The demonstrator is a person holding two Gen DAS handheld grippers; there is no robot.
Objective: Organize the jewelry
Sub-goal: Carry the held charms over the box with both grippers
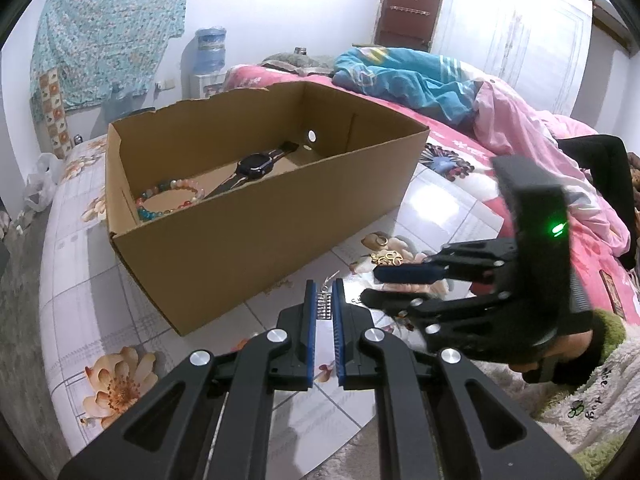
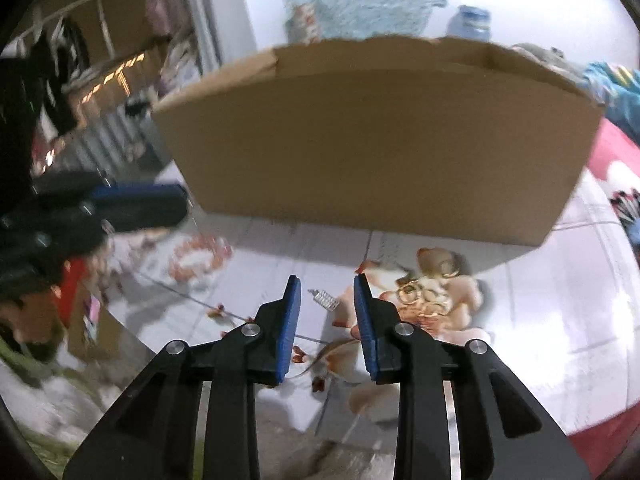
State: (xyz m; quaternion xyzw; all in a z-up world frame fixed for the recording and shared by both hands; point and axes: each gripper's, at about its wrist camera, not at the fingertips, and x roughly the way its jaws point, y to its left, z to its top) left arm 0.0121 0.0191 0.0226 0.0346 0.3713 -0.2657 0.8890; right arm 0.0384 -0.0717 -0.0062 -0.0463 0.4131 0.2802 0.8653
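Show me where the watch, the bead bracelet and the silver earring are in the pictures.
watch [image 1: 253,168]: left wrist view, on its dark face, inside the box.
bead bracelet [image 1: 170,199]: left wrist view, on the beads of its near arc, inside the box.
silver earring [image 2: 326,300]: right wrist view, on its rectangular body, on the bedsheet.

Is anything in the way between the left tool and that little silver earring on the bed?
No, nothing visible blocks it. The silver earring already lies between the left tool's two fingers. To reach the cardboard box, it must go over the near wall.
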